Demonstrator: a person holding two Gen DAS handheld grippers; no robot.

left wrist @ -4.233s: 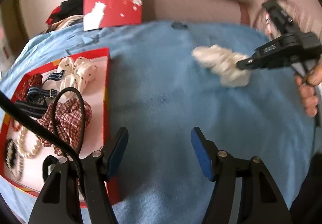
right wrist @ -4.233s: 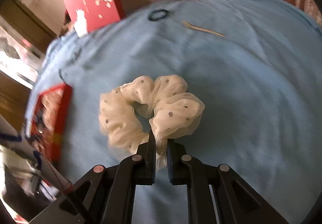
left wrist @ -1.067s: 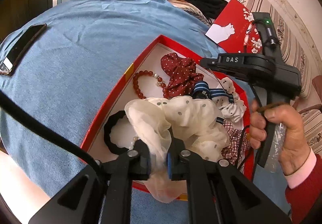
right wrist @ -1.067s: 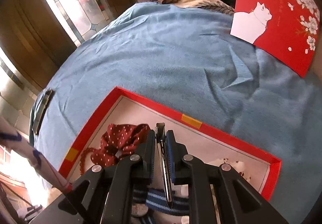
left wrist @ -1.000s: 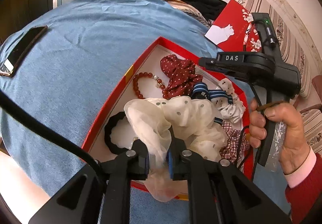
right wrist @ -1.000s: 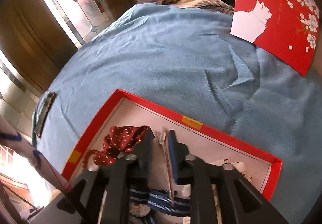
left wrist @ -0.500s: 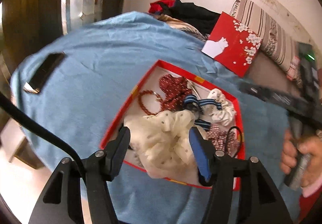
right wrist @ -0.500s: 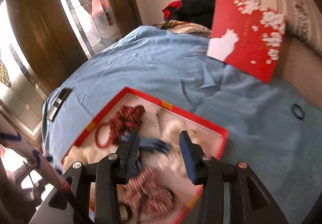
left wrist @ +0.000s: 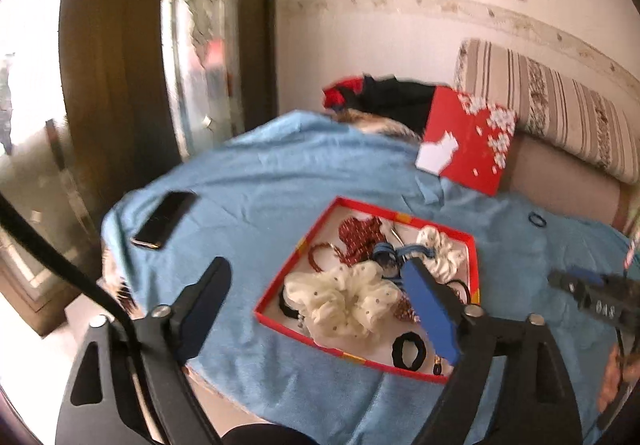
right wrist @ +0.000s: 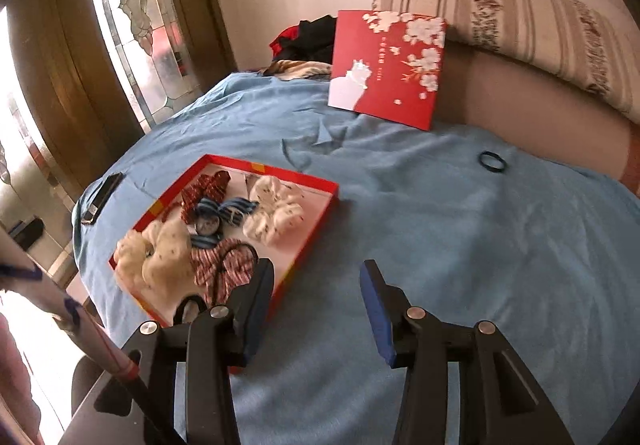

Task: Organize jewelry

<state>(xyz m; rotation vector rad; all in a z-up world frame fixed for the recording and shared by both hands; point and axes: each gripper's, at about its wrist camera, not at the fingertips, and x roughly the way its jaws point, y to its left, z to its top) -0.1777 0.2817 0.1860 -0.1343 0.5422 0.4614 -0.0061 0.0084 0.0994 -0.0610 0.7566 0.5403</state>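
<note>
Sheer cream scrunchie (left wrist: 347, 301), matt blue cloth (right wrist: 460, 213), glossy red lid (right wrist: 390, 65)

Scrunchies (left wrist: 346, 303) lie in the box (left wrist: 475, 265) — phone (left wrist: 164, 220) to its left.

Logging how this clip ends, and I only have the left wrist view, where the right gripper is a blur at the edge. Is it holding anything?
Observer: No. In the right wrist view the right gripper is open and empty. It sits above the blue cloth, just beside the red tray.
Operator: A finger of the left gripper blocks part of the tray for me. What lies behind it?
Observer: A red plaid scrunchie inside the tray, with a thin black hair tie lying on it.
</note>
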